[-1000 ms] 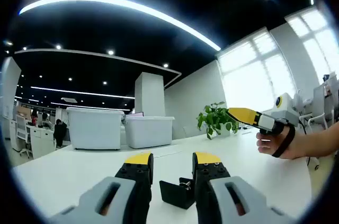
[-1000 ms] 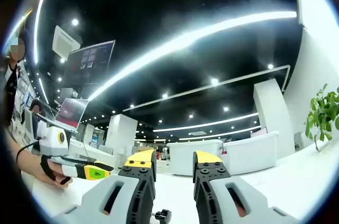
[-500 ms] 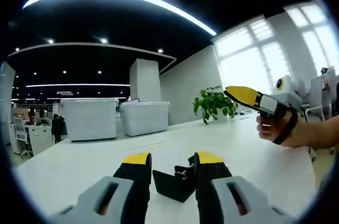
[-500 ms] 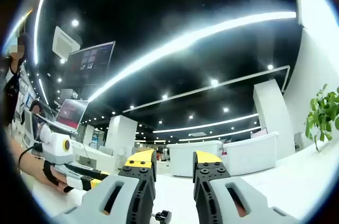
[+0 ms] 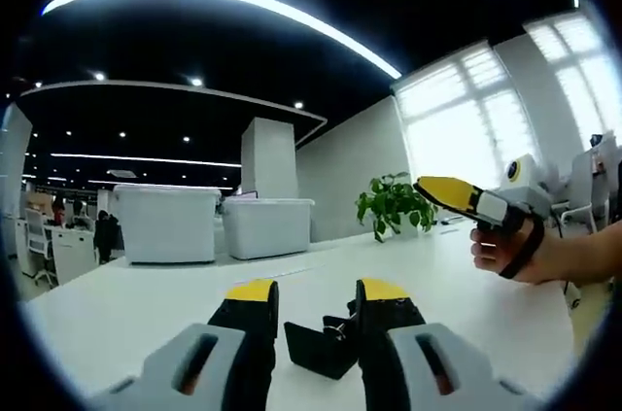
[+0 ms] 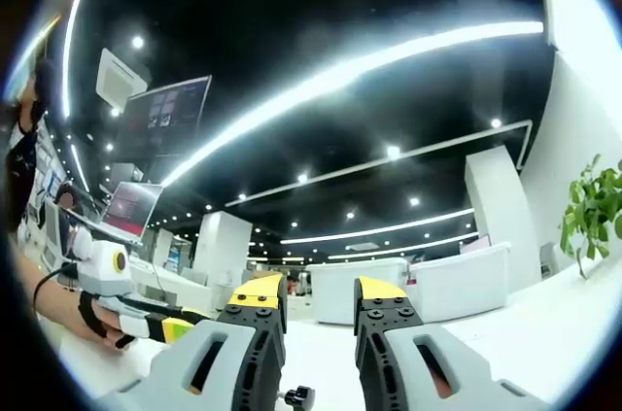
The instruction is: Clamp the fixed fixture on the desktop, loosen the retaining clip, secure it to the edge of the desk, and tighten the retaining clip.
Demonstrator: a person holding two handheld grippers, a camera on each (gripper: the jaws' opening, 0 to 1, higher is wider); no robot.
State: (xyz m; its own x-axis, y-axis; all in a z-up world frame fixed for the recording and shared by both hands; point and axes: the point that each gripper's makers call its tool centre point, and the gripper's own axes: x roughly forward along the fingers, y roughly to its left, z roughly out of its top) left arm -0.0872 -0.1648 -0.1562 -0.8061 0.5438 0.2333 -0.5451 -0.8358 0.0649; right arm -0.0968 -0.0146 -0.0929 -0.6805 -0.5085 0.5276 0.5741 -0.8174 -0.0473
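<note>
Both jaws of left gripper (image 5: pixel 316 296) flank fixture (image 5: pixel 323 350).

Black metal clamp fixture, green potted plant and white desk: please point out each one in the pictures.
black metal clamp fixture (image 5: pixel 313 351), left gripper view, on its flat front plate.
green potted plant (image 5: pixel 392 205), left gripper view, on its leaves.
white desk (image 5: pixel 117 309), left gripper view, on bare top surface.

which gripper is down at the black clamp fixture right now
The left gripper: the black clamp fixture sits between its jaws on the white desk. The right gripper is held above the desk.
</note>
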